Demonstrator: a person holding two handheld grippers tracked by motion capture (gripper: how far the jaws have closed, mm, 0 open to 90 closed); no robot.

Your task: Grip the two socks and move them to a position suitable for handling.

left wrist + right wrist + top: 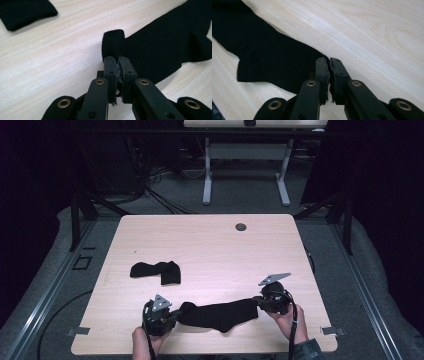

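From the high view, a black sock (220, 315) lies stretched across the near part of the pale wooden worktop (210, 245), between the left tool (172, 316) and the right tool (260, 302). Each tool grips one end of it, and a hand (145, 344) comes in from the bottom edge behind each. A second black sock (156, 271), folded, rests farther back on the left, well apart from the first.

In the left gripper view, the left tool (118, 62) is clenched on the sock (160, 50); a pinched fold of fabric stands up just past its tips.

In the right gripper view, the right tool (329, 63) is clamped on the sock's (269, 62) edge, and the cloth runs away flat over the worktop (367, 32).
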